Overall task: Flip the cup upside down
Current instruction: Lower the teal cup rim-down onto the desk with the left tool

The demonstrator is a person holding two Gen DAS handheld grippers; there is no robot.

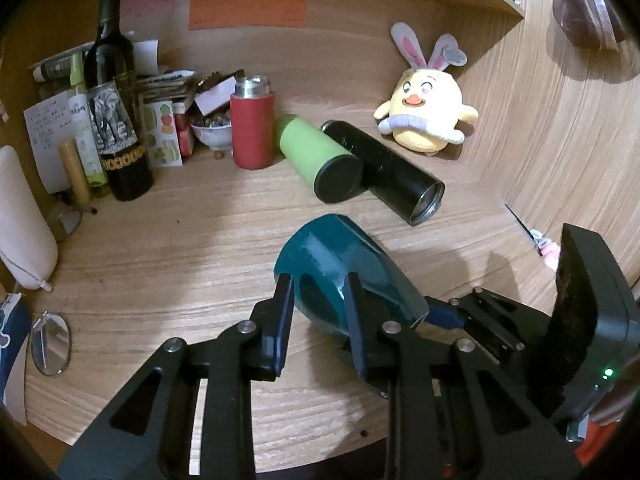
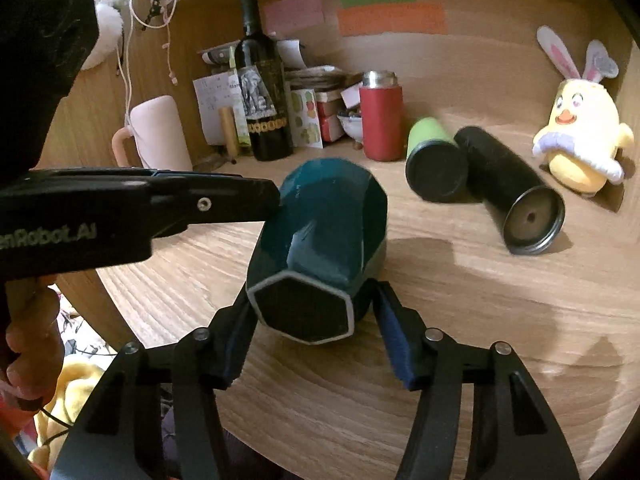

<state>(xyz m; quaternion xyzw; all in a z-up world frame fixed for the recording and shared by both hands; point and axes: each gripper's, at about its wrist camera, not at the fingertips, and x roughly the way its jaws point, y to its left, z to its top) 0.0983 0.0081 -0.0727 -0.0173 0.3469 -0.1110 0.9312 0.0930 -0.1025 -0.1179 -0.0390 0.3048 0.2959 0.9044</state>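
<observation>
A teal faceted cup lies tilted on its side, just above the wooden desk. In the right wrist view its hexagonal base faces the camera. My left gripper is shut on the cup's body, one finger on each side. In the right wrist view the left gripper comes in from the left and touches the cup. My right gripper is open, its blue pads flanking the cup's base end. It shows in the left wrist view at the cup's far end.
A green tumbler and a black tumbler lie on their sides behind the cup. A red flask, a wine bottle, a small bowl and papers stand at the back left. A plush chick sits back right.
</observation>
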